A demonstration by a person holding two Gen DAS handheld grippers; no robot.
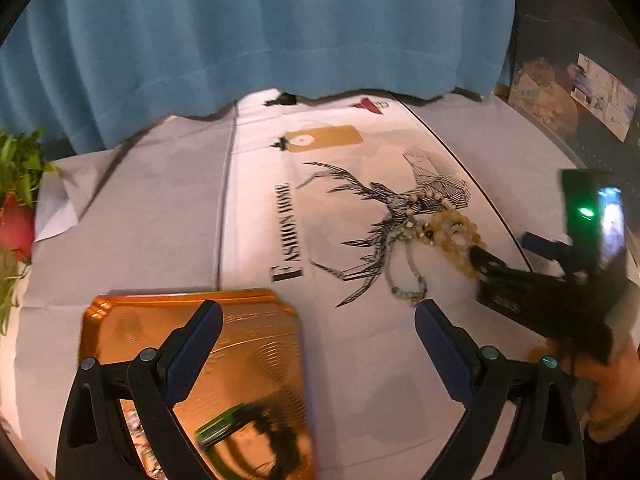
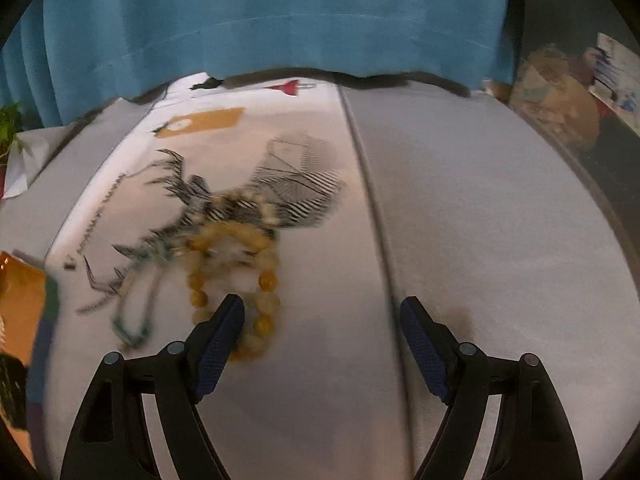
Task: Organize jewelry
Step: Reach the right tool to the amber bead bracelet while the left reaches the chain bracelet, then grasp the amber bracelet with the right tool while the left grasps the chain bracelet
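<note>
A heap of jewelry lies on the printed white cloth [image 1: 340, 340]: a yellow bead bracelet [image 1: 456, 236], a pale bead strand [image 1: 432, 198] and a thin greenish bead necklace [image 1: 408, 280]. My left gripper [image 1: 318, 316] is open and empty, its left finger over a shiny orange tin [image 1: 240, 344]. My right gripper [image 2: 322, 314] is open and empty; its left fingertip [image 2: 230, 316] lies over the near part of the yellow bead bracelet [image 2: 236, 264]. The greenish necklace [image 2: 132, 320] lies to its left. The right gripper also shows in the left wrist view [image 1: 500, 276], beside the beads.
A blue curtain [image 1: 260, 32] hangs behind the table. A plant with a red fruit [image 1: 16, 208] stands at the far left edge. Clutter and boxes [image 1: 560, 92] sit at the back right. The orange tin [image 2: 20, 304] shows at the left edge in the right wrist view.
</note>
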